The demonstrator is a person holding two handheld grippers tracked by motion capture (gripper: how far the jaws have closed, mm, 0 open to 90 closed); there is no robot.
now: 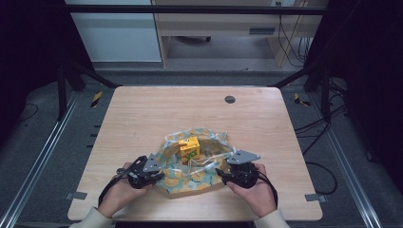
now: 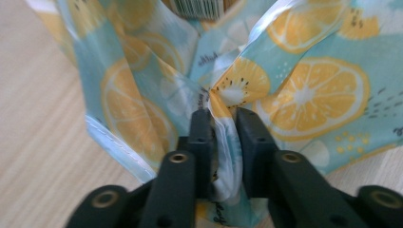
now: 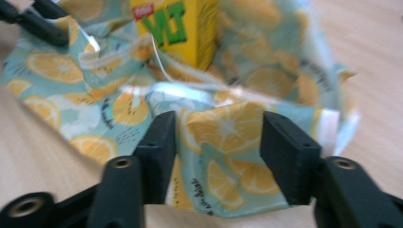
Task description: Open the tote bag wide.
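A soft bag of pale blue, glossy fabric printed with orange and lemon slices (image 1: pixel 192 175) lies slumped on the near half of the light wooden table (image 1: pixel 142 114), its mouth gaping upward. Inside it stands a yellow drink carton with green lettering (image 1: pixel 188 148), upright and roughly central, the fabric walls fallen loosely around it.

The left gripper (image 2: pixel 223 142) has its black jaws clenched on a gathered fold of the bag's rim at the bag's left side, the cloth pinched tight between them. That grip looks meant to anchor one side of the opening so it can be pulled or lifted.

The right gripper (image 3: pixel 216 156) sits at the bag's right edge with its jaws spread wide; a flap of the printed fabric lies between them, not pinched. My guess is that it is lined up to take hold of the opposite rim, so both sides could be raised evenly and the carton kept from tipping.

In the high view both of the person's hands rest low at the near edge of the table, one on each side of the bag. A small dark round grommet (image 1: pixel 230 99) sits in the tabletop well beyond.
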